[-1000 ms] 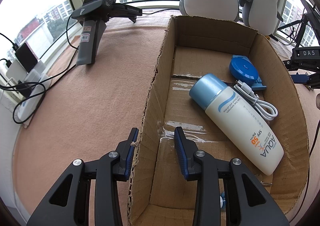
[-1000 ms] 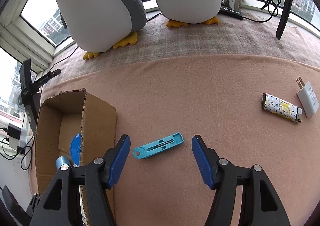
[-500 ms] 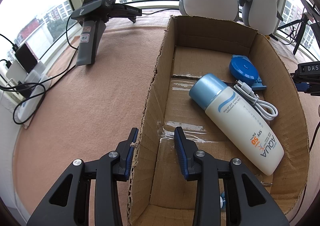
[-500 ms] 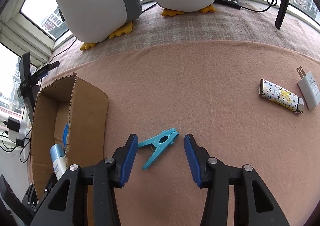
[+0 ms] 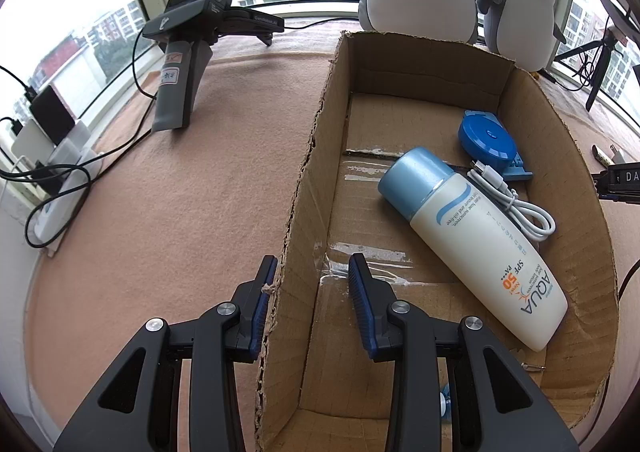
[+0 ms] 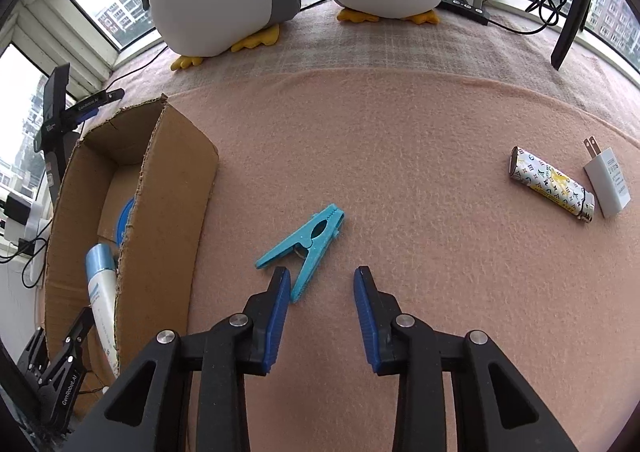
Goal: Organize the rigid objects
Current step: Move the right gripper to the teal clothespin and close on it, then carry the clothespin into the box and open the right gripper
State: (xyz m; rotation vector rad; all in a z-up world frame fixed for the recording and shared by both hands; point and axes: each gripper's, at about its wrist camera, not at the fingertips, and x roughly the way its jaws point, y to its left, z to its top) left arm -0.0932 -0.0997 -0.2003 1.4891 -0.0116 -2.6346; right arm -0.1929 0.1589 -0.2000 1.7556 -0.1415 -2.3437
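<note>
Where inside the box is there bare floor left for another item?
Free: the cardboard box floor along its left wall, from the left claw to the far wall. Crowded: the right side, where the sunscreen bottle, white cable and blue tape measure lie together.

Sunscreen bottle (image 5: pixel 472 240), lying in the box: "AQUA", "SPF 50 PA+++", "milk sunscreen, oil-free". Idle gripper (image 5: pixel 208 24) at 11 o'clock: "GenRobot.AI". Left gripper (image 6: pixel 60 380) body, right wrist view, 8 o'clock: "GenRobot.AI".
</note>
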